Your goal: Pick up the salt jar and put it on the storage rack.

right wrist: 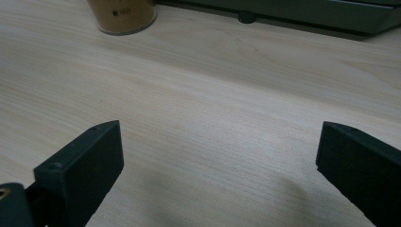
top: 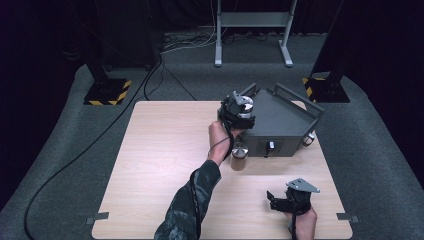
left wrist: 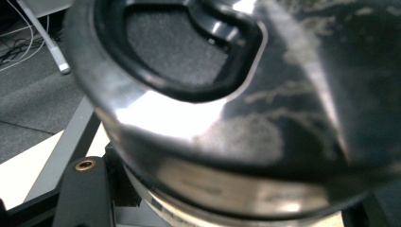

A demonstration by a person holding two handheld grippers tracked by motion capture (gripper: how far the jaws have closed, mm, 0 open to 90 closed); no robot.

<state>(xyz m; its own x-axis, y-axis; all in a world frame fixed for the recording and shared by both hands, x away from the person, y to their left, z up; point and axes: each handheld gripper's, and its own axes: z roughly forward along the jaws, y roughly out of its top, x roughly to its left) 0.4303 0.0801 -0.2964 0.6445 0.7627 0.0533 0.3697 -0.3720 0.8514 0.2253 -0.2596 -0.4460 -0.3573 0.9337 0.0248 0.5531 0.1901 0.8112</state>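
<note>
My left gripper (top: 238, 112) is shut on a shiny silver cylinder weight (top: 245, 104) at the left end of a dark grey box (top: 284, 119), just above the box's edge. In the left gripper view the weight (left wrist: 227, 118) sits very close and blurred, with one black finger (left wrist: 85, 189) below it. A brass-coloured cylinder weight (top: 239, 156) stands on the table just in front of the box's left corner. My right gripper (top: 275, 199) rests low near the table's front right, open with nothing between its fingers (right wrist: 78, 165). Ahead of it stand the brass weight (right wrist: 124, 16) and the box's base (right wrist: 307, 14).
The box has raised rails along its top and a small knob (top: 270, 146) on its front face. The light wooden table (top: 165, 150) stands on grey carpet. Behind it are black posts on yellow-striped bases (top: 107, 92), floor cables and a metal stand (top: 252, 30).
</note>
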